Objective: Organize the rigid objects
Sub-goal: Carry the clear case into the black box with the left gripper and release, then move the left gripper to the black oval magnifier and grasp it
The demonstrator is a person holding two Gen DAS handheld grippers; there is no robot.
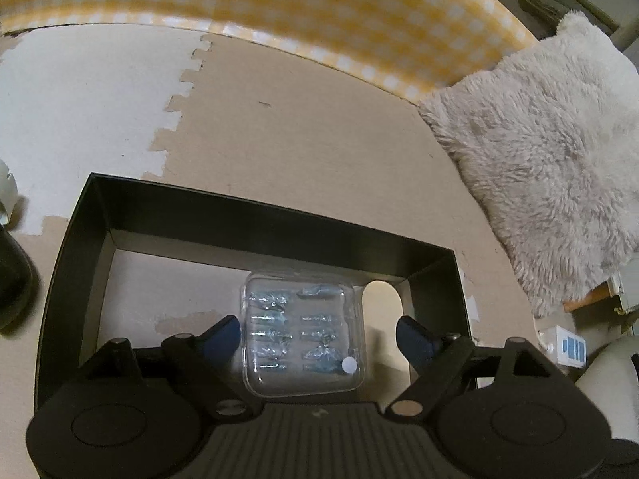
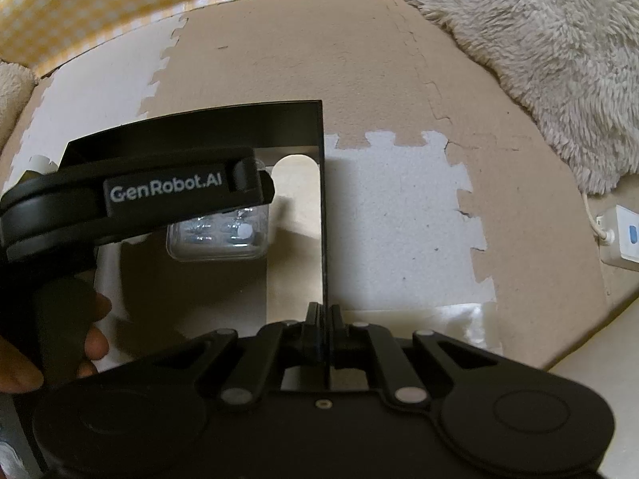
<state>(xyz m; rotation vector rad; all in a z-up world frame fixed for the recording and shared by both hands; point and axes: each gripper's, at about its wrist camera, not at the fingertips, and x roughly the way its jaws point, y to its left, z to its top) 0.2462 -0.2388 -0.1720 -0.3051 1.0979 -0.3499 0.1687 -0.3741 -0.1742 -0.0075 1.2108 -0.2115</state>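
A clear plastic case (image 1: pixel 301 333) with several small blue-silver parts lies on the floor of a black open box (image 1: pixel 279 223). My left gripper (image 1: pixel 319 337) is open above the box, its blue fingertips on either side of the case and apart from it. In the right wrist view the case (image 2: pixel 219 235) shows partly under the left gripper body (image 2: pixel 131 195). My right gripper (image 2: pixel 324 331) is shut on the box's right wall (image 2: pixel 323 199) at its near end.
The box rests on beige and white foam puzzle mats (image 1: pixel 279 127). A fluffy cream rug (image 1: pixel 551 159) lies to the right, a yellow checked cloth (image 1: pixel 319 4) at the back. A white power strip (image 2: pixel 623 239) lies at the right. A dark object (image 1: pixel 12 279) stands at the left.
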